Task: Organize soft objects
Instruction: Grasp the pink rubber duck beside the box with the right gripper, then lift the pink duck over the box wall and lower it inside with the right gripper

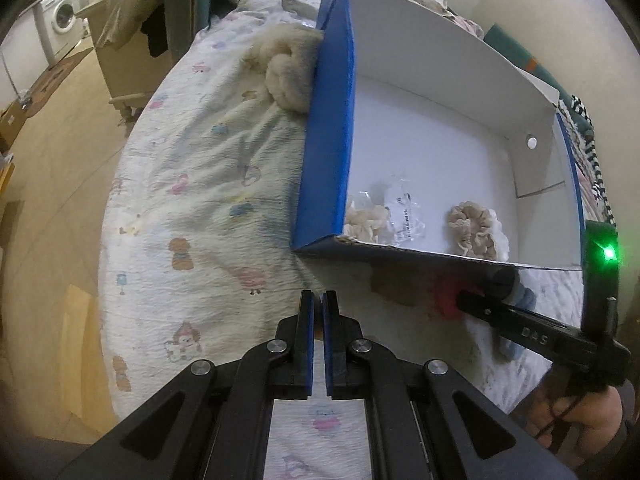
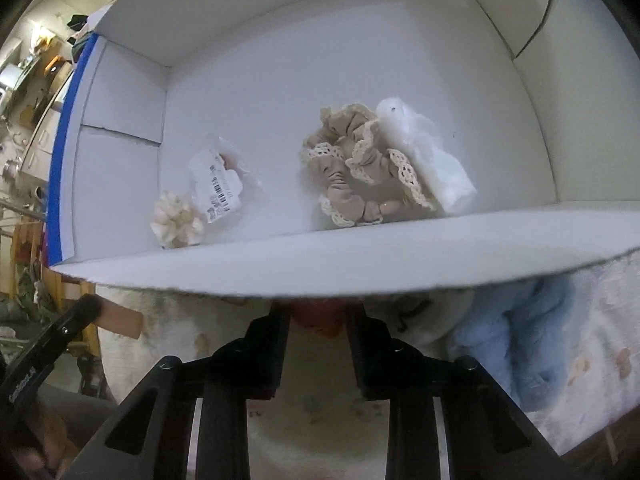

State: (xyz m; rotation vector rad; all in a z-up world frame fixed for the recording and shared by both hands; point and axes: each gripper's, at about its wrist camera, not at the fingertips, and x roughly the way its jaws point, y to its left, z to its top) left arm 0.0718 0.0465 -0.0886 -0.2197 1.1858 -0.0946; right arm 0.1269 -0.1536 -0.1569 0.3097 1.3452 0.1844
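With my right gripper (image 2: 318,316) partly closed on a red soft item (image 2: 318,318) near the white cardboard box (image 2: 360,256), my next move is lifting it over the near wall, my left gripper (image 1: 319,300) being nearly closed and empty.

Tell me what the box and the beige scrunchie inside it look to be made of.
Box: likely matte white cardboard; flat folded panels, raw edge, blue outside.
Beige scrunchie: apparently soft gathered fabric, trimmed with cream crochet-like lace showing open holes.

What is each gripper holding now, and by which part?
The left gripper holds nothing; its jaws are shut. The right gripper has a red soft object between its jaws, but the box wall hides the hold.
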